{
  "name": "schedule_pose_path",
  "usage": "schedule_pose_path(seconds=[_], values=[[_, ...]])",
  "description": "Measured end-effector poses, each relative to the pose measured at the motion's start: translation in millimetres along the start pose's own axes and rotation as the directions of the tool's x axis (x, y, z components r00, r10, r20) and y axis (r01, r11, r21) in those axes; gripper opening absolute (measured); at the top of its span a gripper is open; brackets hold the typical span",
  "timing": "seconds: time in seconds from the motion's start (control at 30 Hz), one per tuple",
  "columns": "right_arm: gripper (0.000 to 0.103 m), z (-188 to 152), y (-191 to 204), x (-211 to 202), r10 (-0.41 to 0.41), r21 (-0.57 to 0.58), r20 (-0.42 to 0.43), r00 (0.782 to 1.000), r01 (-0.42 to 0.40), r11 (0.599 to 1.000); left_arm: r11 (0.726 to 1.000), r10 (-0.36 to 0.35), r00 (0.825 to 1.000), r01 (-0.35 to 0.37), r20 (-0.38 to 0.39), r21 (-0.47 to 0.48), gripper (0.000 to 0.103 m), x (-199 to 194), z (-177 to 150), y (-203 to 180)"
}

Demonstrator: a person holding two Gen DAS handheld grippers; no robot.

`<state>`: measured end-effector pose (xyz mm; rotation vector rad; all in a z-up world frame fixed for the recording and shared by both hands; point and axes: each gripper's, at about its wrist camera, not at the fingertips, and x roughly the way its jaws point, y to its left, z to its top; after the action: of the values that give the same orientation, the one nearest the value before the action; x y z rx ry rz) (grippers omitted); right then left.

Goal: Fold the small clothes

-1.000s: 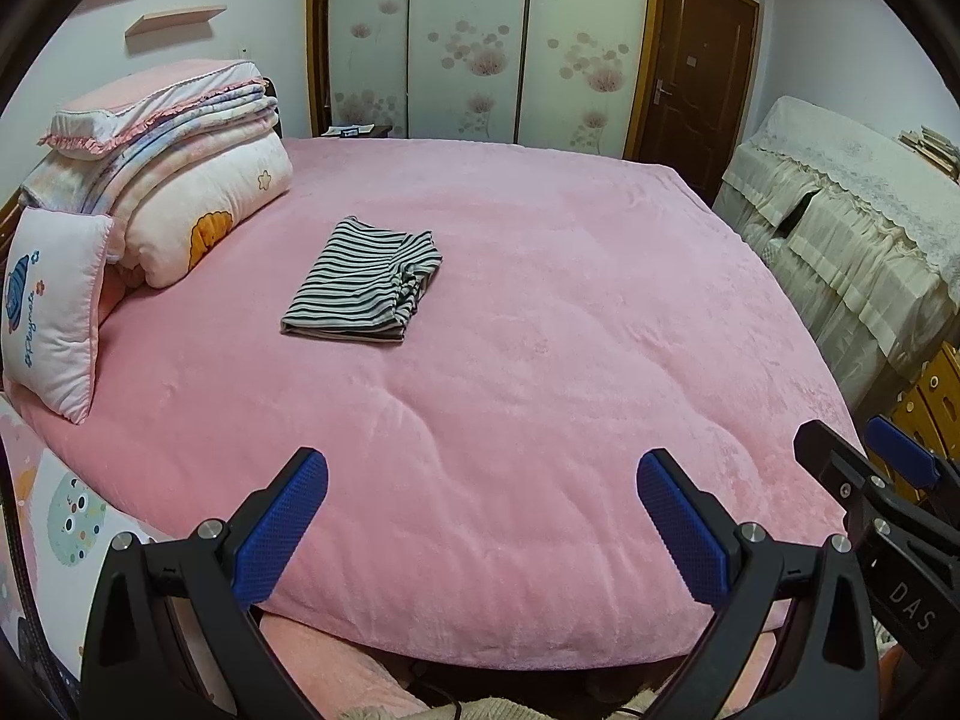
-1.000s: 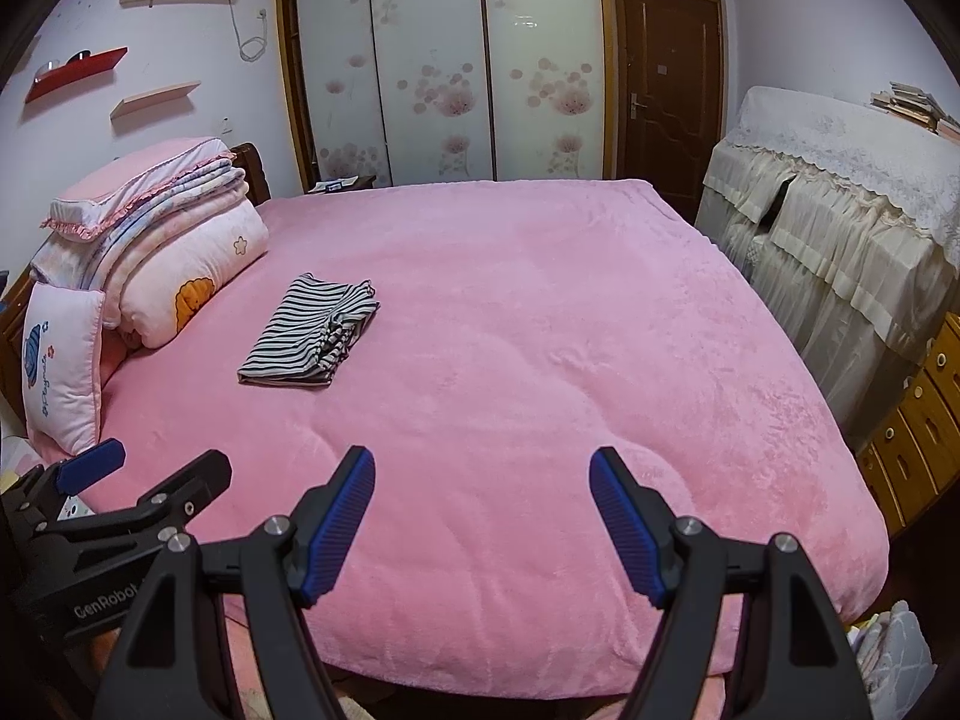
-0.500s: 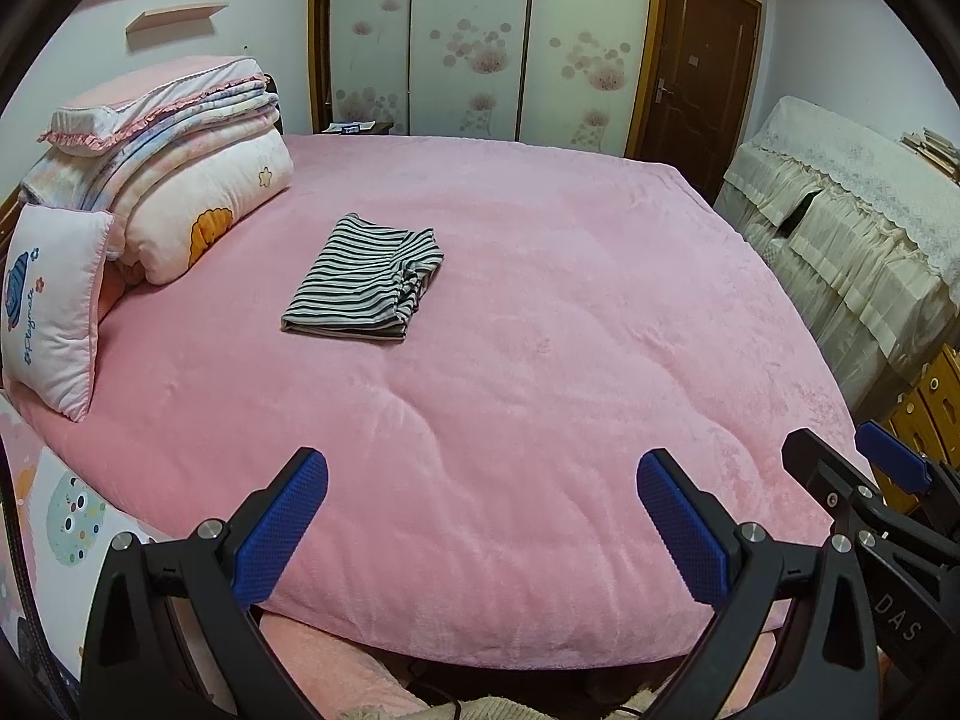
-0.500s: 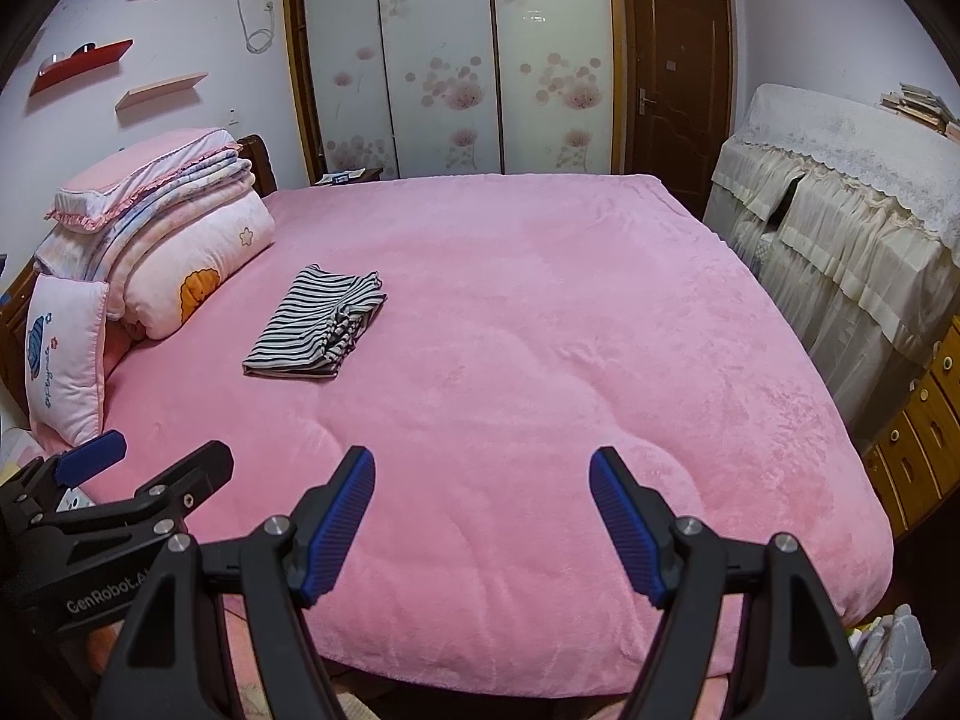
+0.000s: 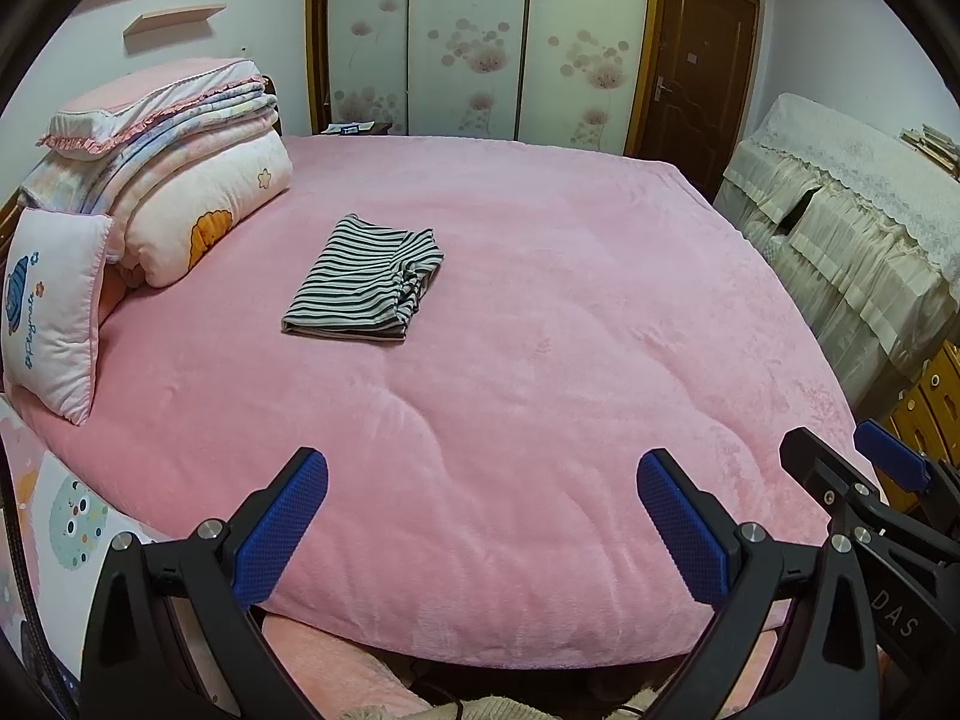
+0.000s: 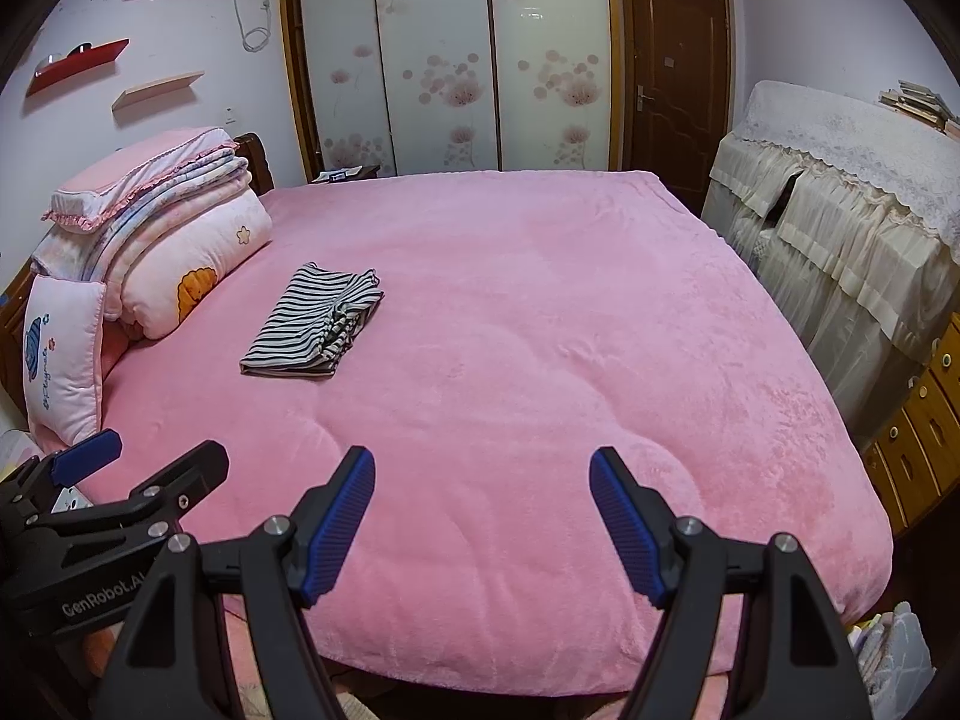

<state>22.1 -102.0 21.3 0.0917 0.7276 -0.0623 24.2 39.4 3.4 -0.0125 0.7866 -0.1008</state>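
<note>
Striped garment [image 5: 363, 282] lies folded into a compact rectangle on the pink bed [image 5: 540, 360], toward the pillow side, just beside the bedding stack [image 5: 180, 180] and well apart from both claws; fold looks finished, so the step in hand is probably checking or reaching for a last tidy, though no other loose clothes show.

Left claw [image 5: 480, 516] spread wide, nothing between the pads, hovering over the near bed edge; right claw [image 6: 483, 516] likewise spread and empty, at the same edge, farther from the stack than the left.

To do it well: come in low over the bed, pinch only the garment's bunched edge on the side away from the stack, avoid snagging the plush cover underneath; press layers flat rather than drag, since the stack of layers would slide apart.

Materials: garment is thin soft knit, black and white stripes, one gathered edge that may be an elastic waistband, hard to tell at this range; bed cover is fleecy, quilted with shallow dimples, yielding; claw pads blue, ribbed rubbery texture on black rigid arms; small pillow [image 5: 54, 312] puffy, square, leaning against the stack.
</note>
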Motion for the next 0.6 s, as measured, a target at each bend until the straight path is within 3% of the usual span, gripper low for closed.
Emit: schedule_pose_path(seconds=[0.6], values=[[0.075,-4.4,-4.7,6.0,0.0,0.002,-0.01,1.0,0.0,1.0,1.0,0.004,1.0,-0.004,-0.01,0.004,0.102,3.5,-3.1,3.9]])
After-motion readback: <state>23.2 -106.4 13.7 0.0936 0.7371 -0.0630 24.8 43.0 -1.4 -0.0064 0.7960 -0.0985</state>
